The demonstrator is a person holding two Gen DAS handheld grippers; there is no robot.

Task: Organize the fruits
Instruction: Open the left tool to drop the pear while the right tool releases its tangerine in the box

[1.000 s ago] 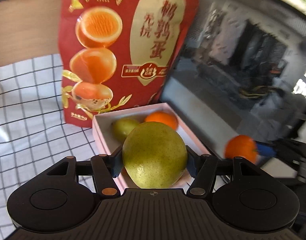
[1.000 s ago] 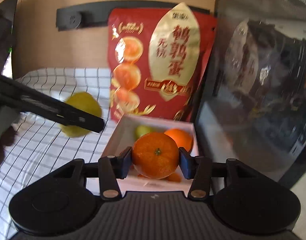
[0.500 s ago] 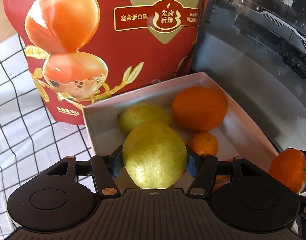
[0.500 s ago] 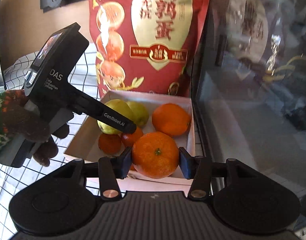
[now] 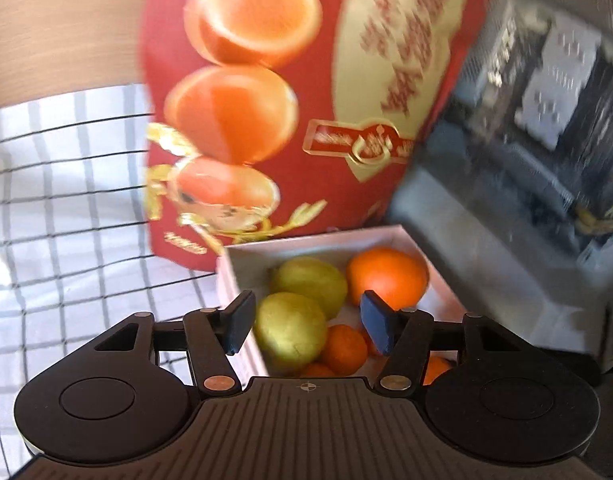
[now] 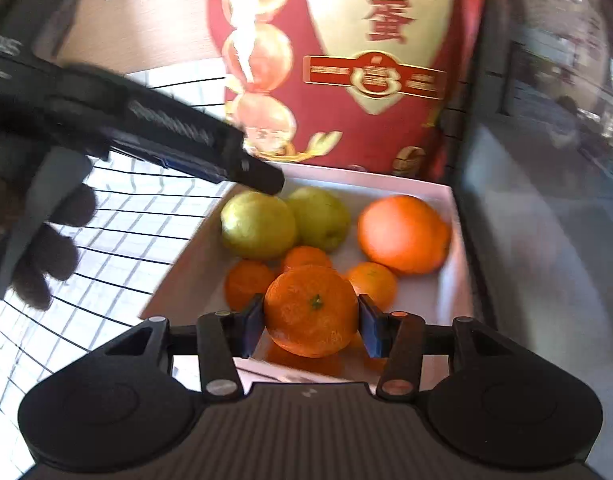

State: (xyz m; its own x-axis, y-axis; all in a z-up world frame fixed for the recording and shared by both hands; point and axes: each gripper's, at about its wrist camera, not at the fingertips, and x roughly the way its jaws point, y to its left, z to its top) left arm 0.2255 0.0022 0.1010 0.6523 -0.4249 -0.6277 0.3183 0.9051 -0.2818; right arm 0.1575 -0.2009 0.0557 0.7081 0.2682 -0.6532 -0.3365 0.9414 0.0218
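A shallow white box holds two green pears, a big orange and several small mandarins. My left gripper is open and empty above the box's near left corner; it also shows in the right wrist view over the pears. My right gripper is shut on a mandarin and holds it over the near part of the box.
A tall red snack bag stands right behind the box. A dark glass-fronted appliance is close on the right. A white checked cloth covers the table to the left.
My left gripper opened and let go of the pear, which now lies in the box, then drew back up. My right gripper moved forward over the box with its mandarin.
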